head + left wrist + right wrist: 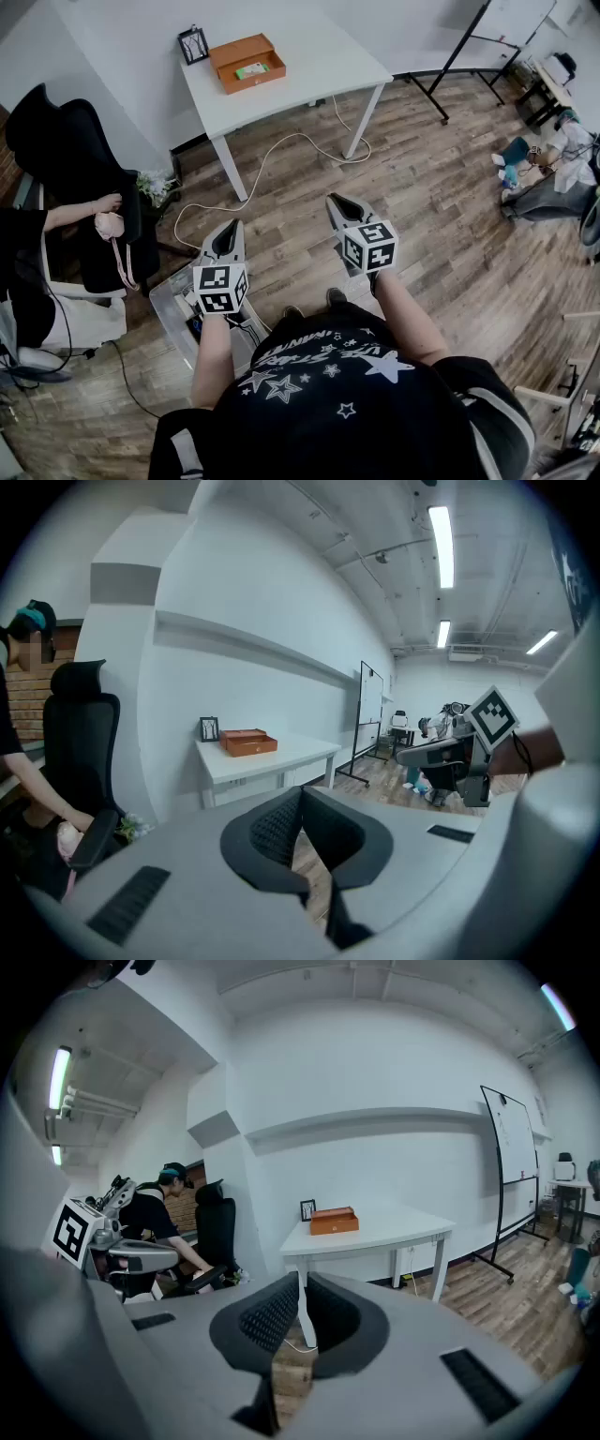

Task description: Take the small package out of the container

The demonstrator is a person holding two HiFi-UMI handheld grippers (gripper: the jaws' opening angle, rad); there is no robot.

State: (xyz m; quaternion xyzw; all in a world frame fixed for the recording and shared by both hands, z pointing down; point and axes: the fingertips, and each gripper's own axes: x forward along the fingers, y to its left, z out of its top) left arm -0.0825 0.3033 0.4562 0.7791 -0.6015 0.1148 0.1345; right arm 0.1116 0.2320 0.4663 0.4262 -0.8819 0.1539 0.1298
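Both grippers were shut with nothing in them. The left gripper point(228, 228) and the right gripper point(337, 200) each had their jaws pressed together. The small package point(251, 70) was green. It lay inside the orange container point(242, 47) on the white table point(309, 66), far ahead across the wood floor point(450, 187) and well apart from both grippers. Its long side ran across, the same way as the container's long side. From the head view, the container sat more in line with the left gripper. I think that one looked a bit better placed to reach in.
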